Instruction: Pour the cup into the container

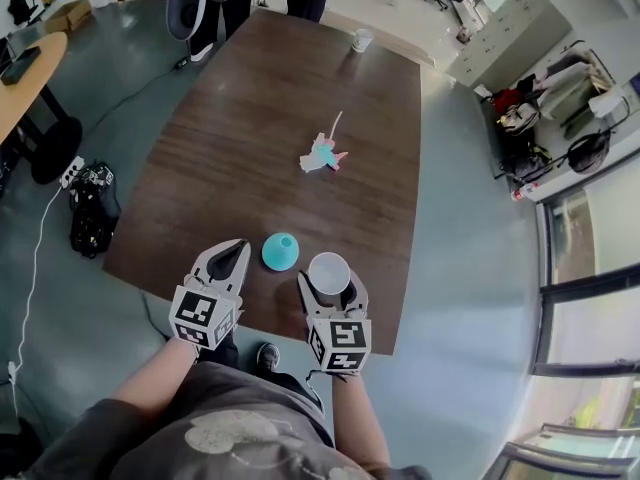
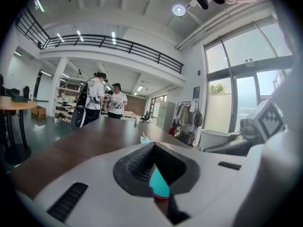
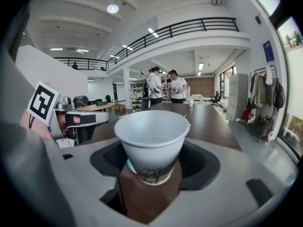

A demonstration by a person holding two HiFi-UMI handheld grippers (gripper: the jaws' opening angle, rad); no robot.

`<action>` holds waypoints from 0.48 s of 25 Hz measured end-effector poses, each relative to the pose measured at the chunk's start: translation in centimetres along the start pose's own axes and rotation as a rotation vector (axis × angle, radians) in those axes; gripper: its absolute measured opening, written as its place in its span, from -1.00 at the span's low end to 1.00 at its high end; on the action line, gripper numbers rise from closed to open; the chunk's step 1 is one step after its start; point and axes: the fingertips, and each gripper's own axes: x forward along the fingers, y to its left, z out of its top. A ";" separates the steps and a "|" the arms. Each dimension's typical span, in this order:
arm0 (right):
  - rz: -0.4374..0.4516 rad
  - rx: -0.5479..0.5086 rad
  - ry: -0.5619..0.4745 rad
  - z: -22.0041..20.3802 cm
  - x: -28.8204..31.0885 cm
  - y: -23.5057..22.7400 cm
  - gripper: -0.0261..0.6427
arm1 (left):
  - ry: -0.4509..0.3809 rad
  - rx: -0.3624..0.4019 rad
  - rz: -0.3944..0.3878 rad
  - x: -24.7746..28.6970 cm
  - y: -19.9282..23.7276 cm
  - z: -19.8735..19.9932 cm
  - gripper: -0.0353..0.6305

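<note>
A white paper cup (image 1: 329,271) stands upright between the jaws of my right gripper (image 1: 330,280) near the table's front edge. In the right gripper view the pads (image 3: 106,157) close on the cup (image 3: 152,136) from both sides, and I cannot tell whether its base rests on the wood. Just left of the cup a teal container (image 1: 281,251) sits on the table. My left gripper (image 1: 238,248) is beside the container on its left, tips together and holding nothing. In the left gripper view (image 2: 154,148) a sliver of the teal container (image 2: 159,183) shows between the pads.
The brown table (image 1: 270,138) runs away from me. A small pink and teal object (image 1: 323,155) lies mid-table and another white cup (image 1: 362,40) stands at the far end. People stand beyond that end. A black bag (image 1: 93,208) lies on the floor at left.
</note>
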 end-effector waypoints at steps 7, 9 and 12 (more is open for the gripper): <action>-0.037 0.000 0.016 0.4 1.1 -0.1 -0.01 | 0.018 0.005 -0.061 1.4 0.5 0.0 -0.87; -0.047 -0.001 0.023 0.5 1.4 -0.1 -0.01 | 0.020 0.003 -0.073 1.7 0.7 0.1 -0.87; -0.063 -0.030 0.047 0.4 1.8 -0.2 -0.01 | 0.027 0.007 -0.090 2.1 1.2 0.2 -0.87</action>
